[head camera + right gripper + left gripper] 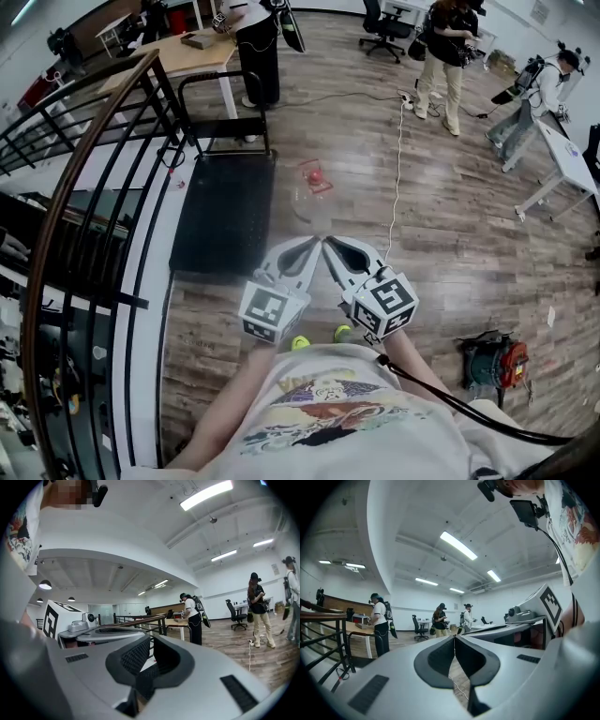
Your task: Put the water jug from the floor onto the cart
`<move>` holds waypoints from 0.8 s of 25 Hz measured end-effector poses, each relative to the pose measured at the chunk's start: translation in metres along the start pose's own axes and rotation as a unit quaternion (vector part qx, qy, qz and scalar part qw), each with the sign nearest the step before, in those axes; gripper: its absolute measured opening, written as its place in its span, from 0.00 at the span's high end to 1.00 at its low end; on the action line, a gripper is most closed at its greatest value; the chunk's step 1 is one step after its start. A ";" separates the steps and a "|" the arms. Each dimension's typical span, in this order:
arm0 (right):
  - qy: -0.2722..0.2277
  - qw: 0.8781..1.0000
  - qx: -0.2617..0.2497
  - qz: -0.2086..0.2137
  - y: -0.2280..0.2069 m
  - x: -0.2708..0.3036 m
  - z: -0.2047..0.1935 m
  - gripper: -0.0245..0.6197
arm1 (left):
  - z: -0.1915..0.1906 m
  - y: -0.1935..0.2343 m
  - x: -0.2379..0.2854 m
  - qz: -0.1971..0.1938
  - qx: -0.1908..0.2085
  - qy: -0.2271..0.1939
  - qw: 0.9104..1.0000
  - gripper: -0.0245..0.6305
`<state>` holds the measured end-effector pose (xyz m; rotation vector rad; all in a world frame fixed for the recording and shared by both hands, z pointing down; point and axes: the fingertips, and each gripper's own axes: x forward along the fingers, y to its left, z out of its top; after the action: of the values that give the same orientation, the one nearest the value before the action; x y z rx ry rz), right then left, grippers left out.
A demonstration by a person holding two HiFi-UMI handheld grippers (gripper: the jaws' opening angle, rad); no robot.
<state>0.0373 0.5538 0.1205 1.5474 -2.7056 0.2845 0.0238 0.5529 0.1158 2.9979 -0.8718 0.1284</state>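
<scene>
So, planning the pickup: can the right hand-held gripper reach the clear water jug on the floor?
Probably yes: only bare wooden floor lies between the right hand-held gripper and the clear water jug, though its shut jaws must open first.

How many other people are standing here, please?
3 people: one by the wooden table, one near the black office chair, one by the white table. Others may be hidden.

The floor is wood-look plank with a soft sheen, and the water jug is clear, glossy plastic with a red cap. The cart has a matt black deck and a black metal tube handle. The left claw and right claw wear smooth matt grey plastic shells with dark, finely ribbed pads.
</scene>
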 end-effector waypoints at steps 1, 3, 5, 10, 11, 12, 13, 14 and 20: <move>-0.001 1.000 0.000 -0.001 0.002 0.000 -0.001 0.91 | -0.001 0.000 -0.002 -0.001 0.001 0.000 1.000 0.94; -0.001 1.000 0.000 0.000 0.004 -0.001 -0.002 0.91 | -0.003 0.000 -0.004 -0.003 0.000 -0.001 1.000 0.94; 0.001 1.000 -0.002 -0.001 0.004 -0.001 -0.003 0.91 | -0.003 -0.001 -0.004 -0.005 -0.002 -0.002 1.000 0.94; 0.004 1.000 -0.008 -0.002 -0.005 0.005 0.002 0.91 | 0.000 0.005 0.005 -0.003 -0.003 -0.002 1.000 0.94; 0.005 1.000 -0.010 -0.001 -0.007 0.007 0.003 0.91 | 0.000 0.007 0.008 -0.002 -0.004 -0.002 1.000 0.94; 0.006 1.000 -0.011 0.001 -0.009 0.008 0.004 0.91 | 0.000 0.008 0.010 0.000 -0.004 -0.001 1.000 0.94; 0.007 1.000 -0.013 0.003 -0.012 0.010 0.004 0.91 | 0.000 0.010 0.013 0.001 -0.004 -0.001 1.000 0.94; 0.007 1.000 -0.013 0.004 -0.014 0.011 0.004 0.91 | 0.000 0.011 0.015 0.002 -0.003 0.000 1.000 0.94; 0.010 0.999 -0.022 0.020 -0.025 0.027 0.004 0.91 | -0.002 0.025 0.026 0.018 -0.001 0.010 1.000 0.94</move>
<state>0.0454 0.5178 0.1226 1.4723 -2.7104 0.2375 0.0320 0.5178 0.1196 2.9744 -0.9226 0.1576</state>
